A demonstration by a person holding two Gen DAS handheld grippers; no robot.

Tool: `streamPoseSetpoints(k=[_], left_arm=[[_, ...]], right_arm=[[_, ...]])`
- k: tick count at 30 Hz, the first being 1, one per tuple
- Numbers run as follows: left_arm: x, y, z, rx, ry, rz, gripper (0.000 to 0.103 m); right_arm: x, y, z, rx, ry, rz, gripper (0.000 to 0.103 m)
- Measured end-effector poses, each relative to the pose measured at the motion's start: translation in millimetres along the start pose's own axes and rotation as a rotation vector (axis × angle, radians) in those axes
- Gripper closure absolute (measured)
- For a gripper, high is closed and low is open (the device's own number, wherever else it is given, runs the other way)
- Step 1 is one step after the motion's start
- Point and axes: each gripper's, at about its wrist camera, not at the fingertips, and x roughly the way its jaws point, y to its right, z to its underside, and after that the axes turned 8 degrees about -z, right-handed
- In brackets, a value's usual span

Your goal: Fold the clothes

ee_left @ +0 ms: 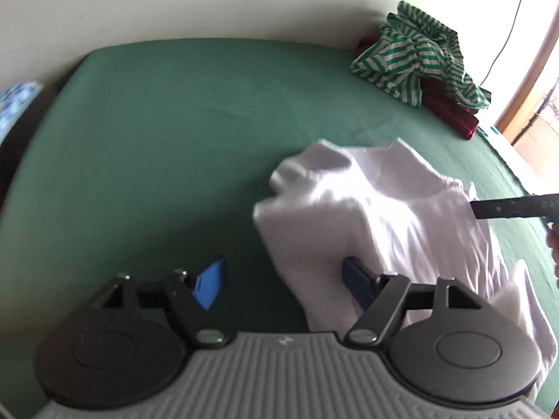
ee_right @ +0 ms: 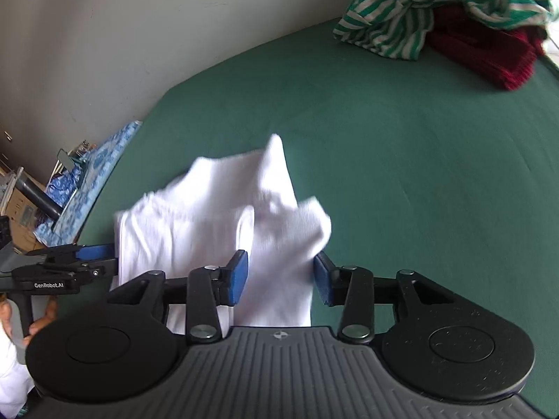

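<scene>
You are getting strong daylight from the blown-out window [ee_left: 524,10] at right; the white cloth [ee_left: 377,209] is smearing with motion blur, and the fisheye is bending edges.

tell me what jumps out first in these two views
A crumpled white garment lies near the front of the green bedsheet, with fabric between the blue pads of the open right hand-held gripper. At the far right corner sits a green-and-white striped garment heaped over a dark red one.

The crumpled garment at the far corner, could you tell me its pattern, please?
Green and white stripes on the crumpled garment, clearest in the right wrist view.
</scene>
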Motion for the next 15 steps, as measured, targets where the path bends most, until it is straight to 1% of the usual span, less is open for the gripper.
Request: streamPoseSetpoints(k=[1,3,5,7,8,11,12,13,14,15], left_arm=[[4.5,1.2,-4.5,0.002,0.002,0.020,0.021],[13.1,1.8,-12.2,0.003,0.009,0.059,0.013],[18.9,2.9,-16.7,0.006,0.012,0.094,0.009],[21.1,4.5,-18.6,0.009,0.013,0.117,0.009],[21.8,5.3,-19.3,0.010,0.014,0.127,0.011],[22.0,7.4,-19.1,0.008,0.015,0.164,0.026],[22.3,6.9,-19.2,-0.001,0.014,0.175,0.028],[22.6,6.5,-19.3,-0.009,0.014,0.186,0.028],[22.9,6.1,-19.4,-0.017,0.014,0.197,0.028],[23.2,5.7,-19.6,-0.026,0.013,0.208,0.028]], right_arm=[[4.8,1.5,-6.6,-0.002,0.001,-0.010,0.060],[15.9,4.3,-19.8,-0.011,-0.010,-0.044,0.060],[26.6,5.6,-32.6,-0.032,-0.032,-0.077,0.060],[35.4,5.4,-43.5,-0.063,-0.051,-0.093,0.059],[39.2,4.4,-47.6,-0.083,-0.064,-0.102,0.059],[43.6,0.2,-52.4,-0.144,-0.135,-0.146,0.058],[43.1,-0.7,-51.9,-0.172,-0.162,-0.167,0.058],[42.5,-0.6,-51.9,-0.197,-0.177,-0.177,0.060],[41.9,0.3,-52.1,-0.220,-0.185,-0.181,0.066],[41.7,2.6,-53.2,-0.226,-0.189,-0.183,0.071]])
